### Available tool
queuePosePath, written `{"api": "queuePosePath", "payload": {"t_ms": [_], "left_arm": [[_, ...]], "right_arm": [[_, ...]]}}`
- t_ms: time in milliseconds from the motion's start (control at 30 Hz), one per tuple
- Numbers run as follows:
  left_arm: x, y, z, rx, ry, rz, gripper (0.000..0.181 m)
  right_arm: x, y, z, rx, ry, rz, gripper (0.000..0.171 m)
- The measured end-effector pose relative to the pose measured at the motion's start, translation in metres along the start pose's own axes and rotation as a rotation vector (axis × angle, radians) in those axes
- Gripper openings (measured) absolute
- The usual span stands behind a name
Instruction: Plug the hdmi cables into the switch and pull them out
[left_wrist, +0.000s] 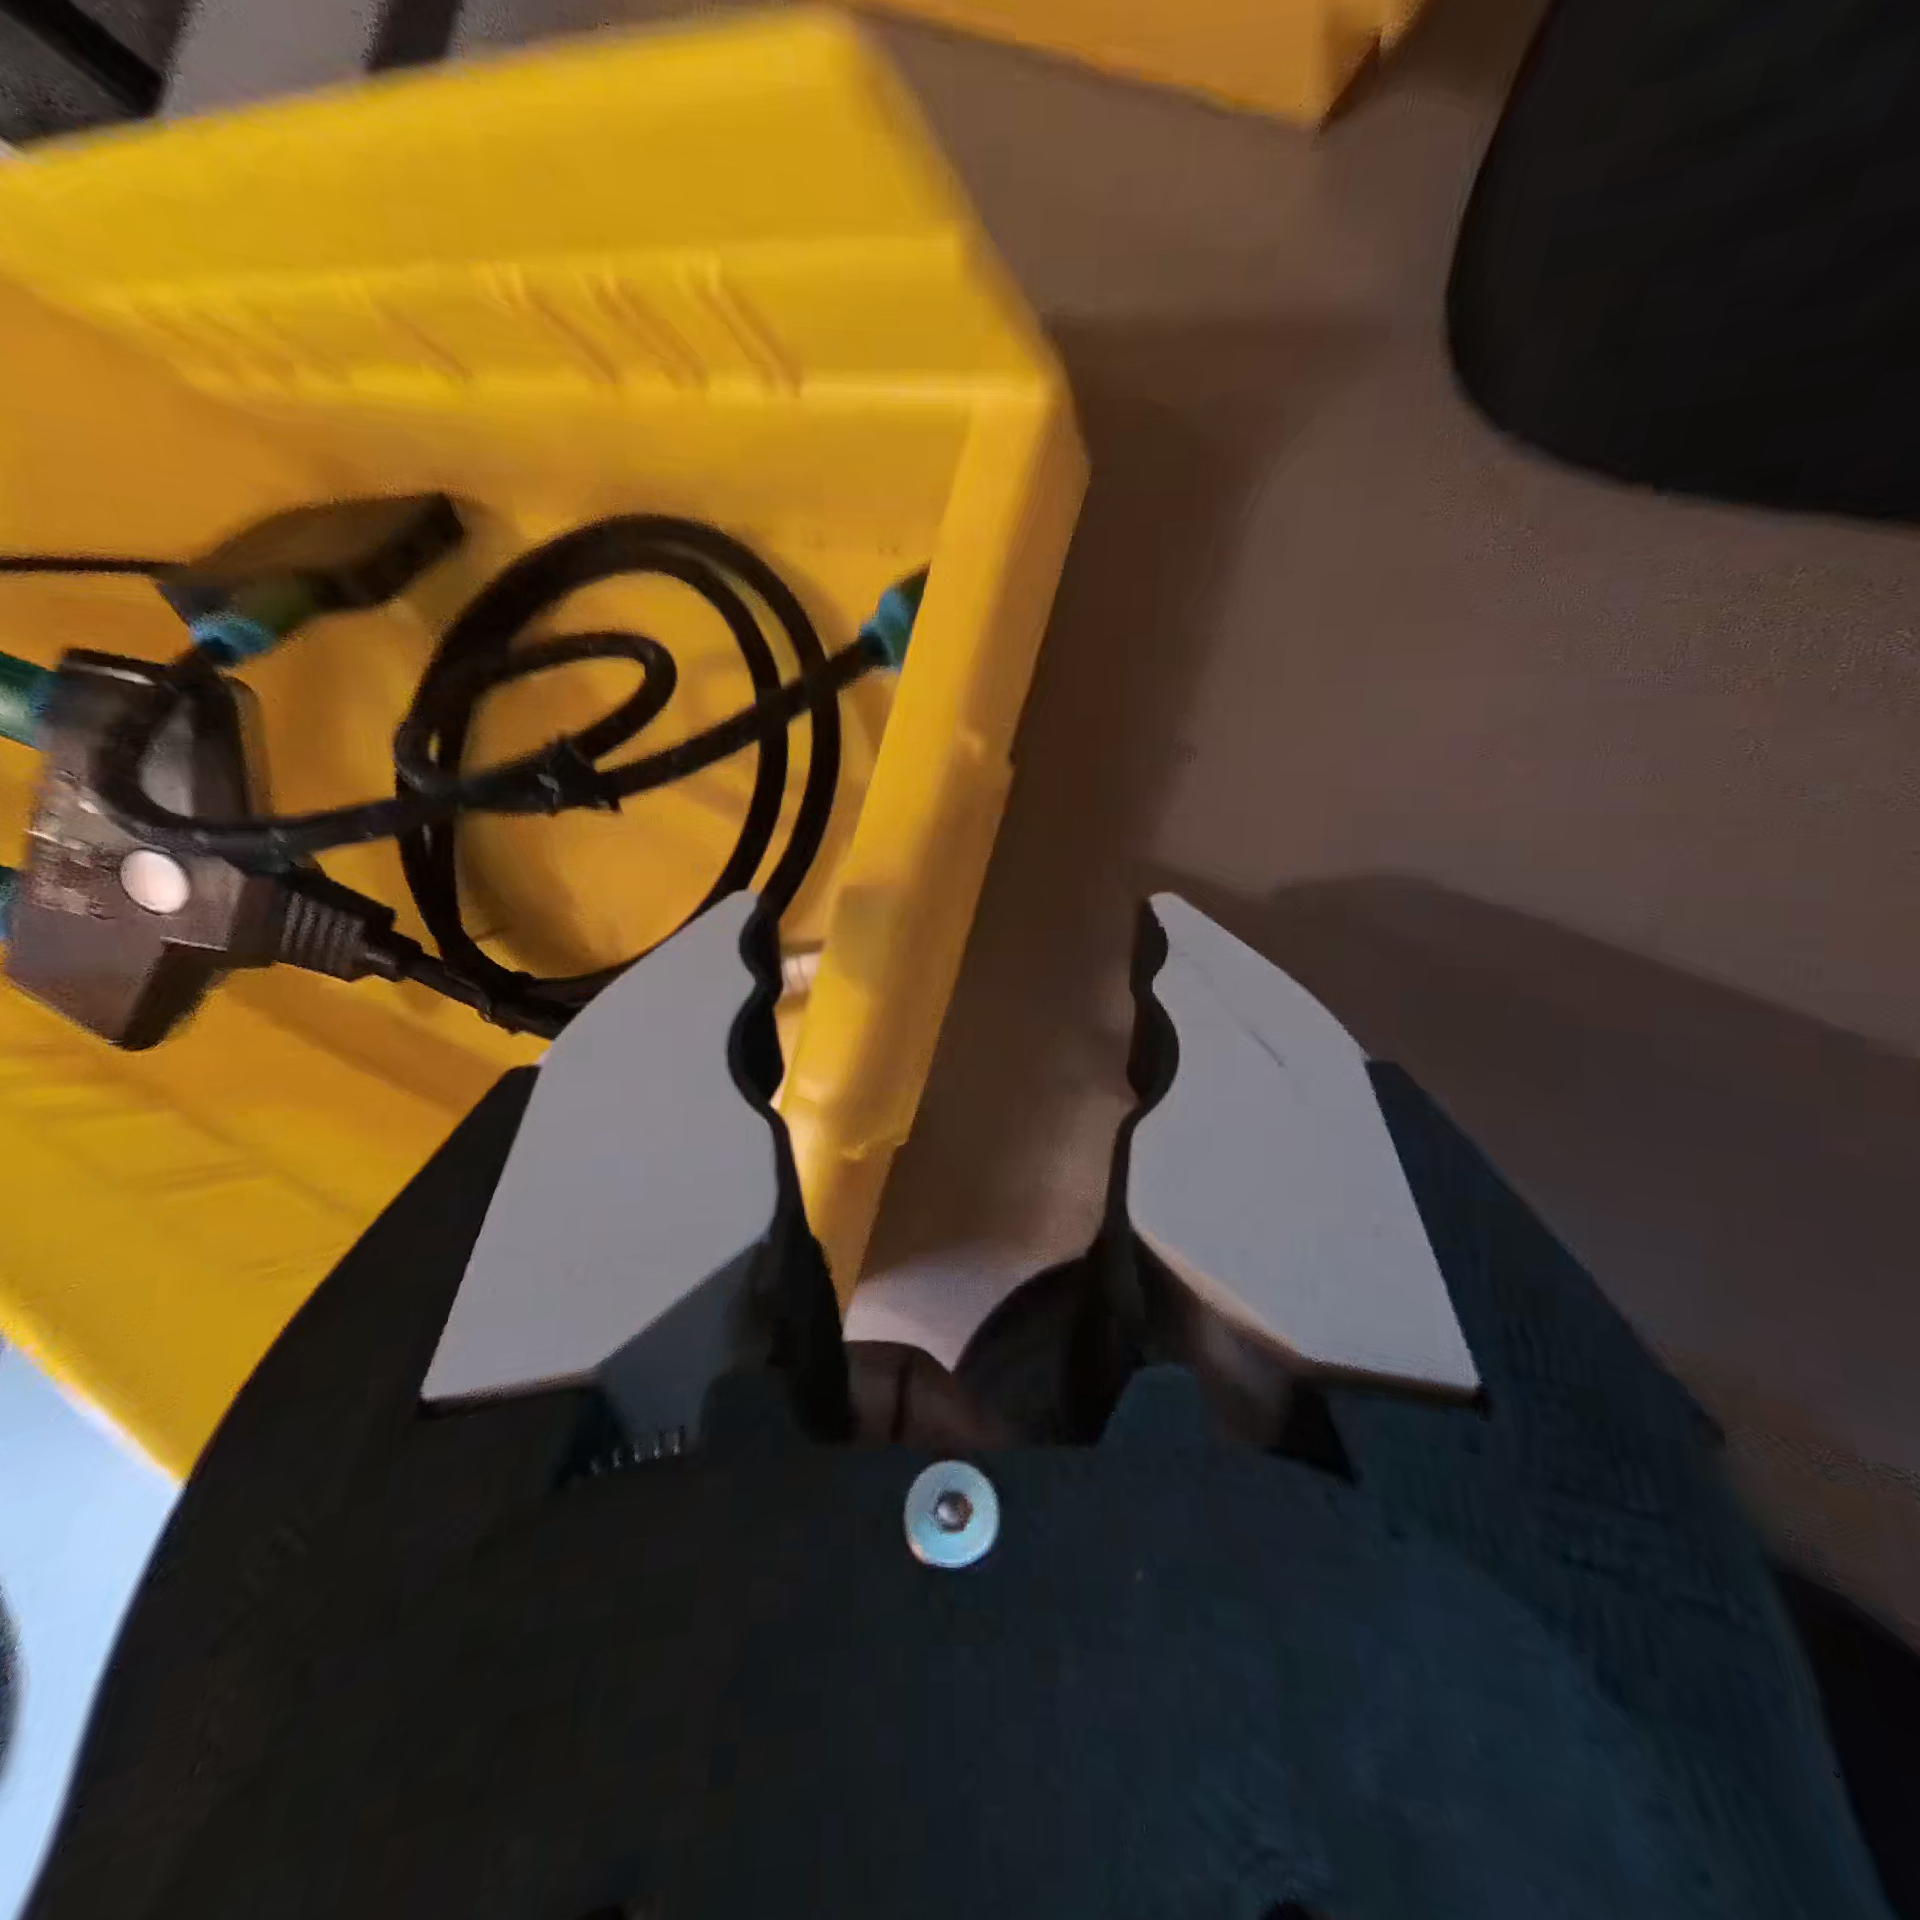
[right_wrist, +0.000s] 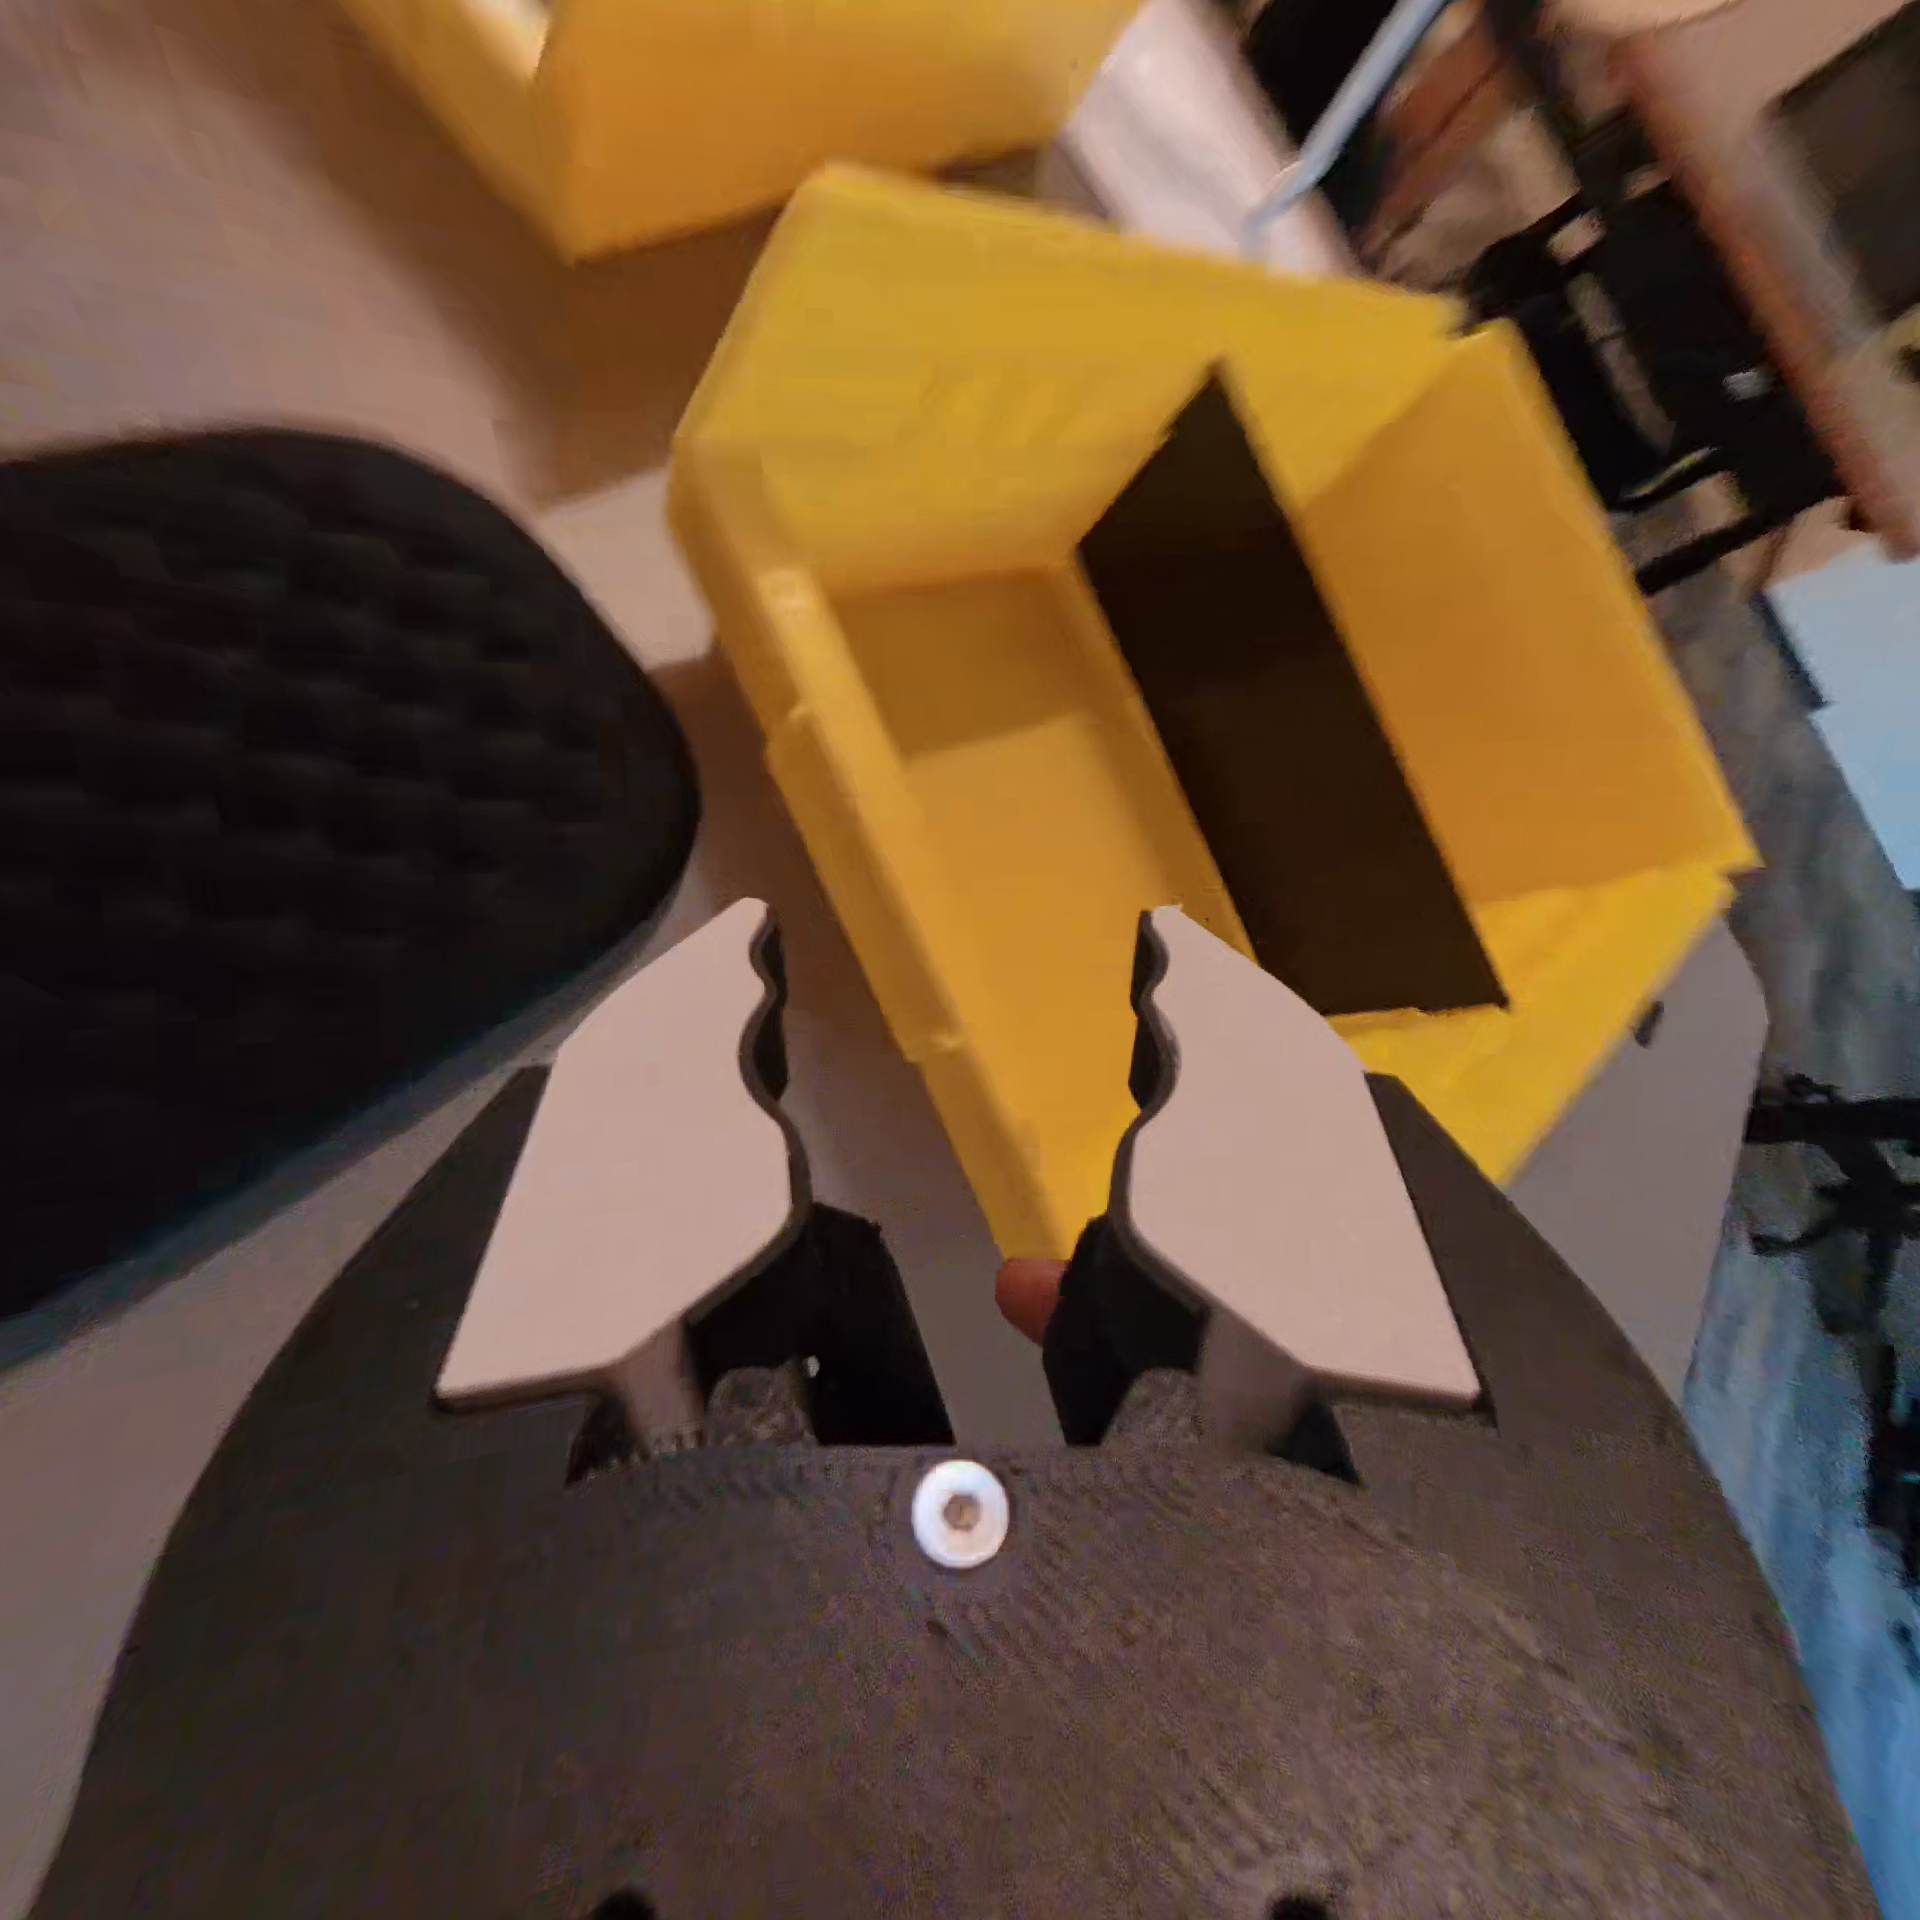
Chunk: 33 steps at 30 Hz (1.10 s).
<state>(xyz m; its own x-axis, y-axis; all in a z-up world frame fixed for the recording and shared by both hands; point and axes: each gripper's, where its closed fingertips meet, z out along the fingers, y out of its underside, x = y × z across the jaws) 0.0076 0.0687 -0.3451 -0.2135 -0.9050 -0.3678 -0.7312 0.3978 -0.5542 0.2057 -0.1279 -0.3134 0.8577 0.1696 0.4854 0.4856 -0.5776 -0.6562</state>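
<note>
On the far left of the left wrist view, the black switch (left_wrist: 125, 842) is lying inside a yellow bin (left_wrist: 540, 343). Cables with blue-green ends look plugged into its left side, but blur is hiding how many. Another plug (left_wrist: 312, 566) is lying just above the switch. Moving right, a looped black cable (left_wrist: 623, 748) is resting on the bin floor beside it.

The left gripper (left_wrist: 951, 940) is hanging over the bin's right wall, its fingers spread wide and holding nothing. It should probably be swinging left and going down slowly, so one finger is not bumping the wall.

In the right wrist view, a black pad (right_wrist: 270, 810) is lying on the left. The right gripper (right_wrist: 956, 945) is also spread wide and empty, hanging over a second yellow bin (right_wrist: 883, 416) with a dark divider (right_wrist: 1288, 727). No cable is showing there.
</note>
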Motion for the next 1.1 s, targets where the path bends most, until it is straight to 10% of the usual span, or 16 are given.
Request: {"api": "queuePosePath", "payload": {"t_ms": [233,800,1100], "left_arm": [[-0.026,0.044,0.016,-0.066,0.018,0.003,0.035],[-0.047,0.204,-0.097,-0.044,-0.010,0.051,0.034],[-0.057,0.234,-0.131,-0.024,-0.082,-0.104,0.049]], "right_arm": [[-0.016,0.019,0.055,-0.261,-0.088,-0.301,0.032],[-0.002,0.058,0.022,-0.226,-0.091,-0.304,0.034],[0.010,0.069,-0.006,-0.141,-0.007,-0.137,0.049]]}}
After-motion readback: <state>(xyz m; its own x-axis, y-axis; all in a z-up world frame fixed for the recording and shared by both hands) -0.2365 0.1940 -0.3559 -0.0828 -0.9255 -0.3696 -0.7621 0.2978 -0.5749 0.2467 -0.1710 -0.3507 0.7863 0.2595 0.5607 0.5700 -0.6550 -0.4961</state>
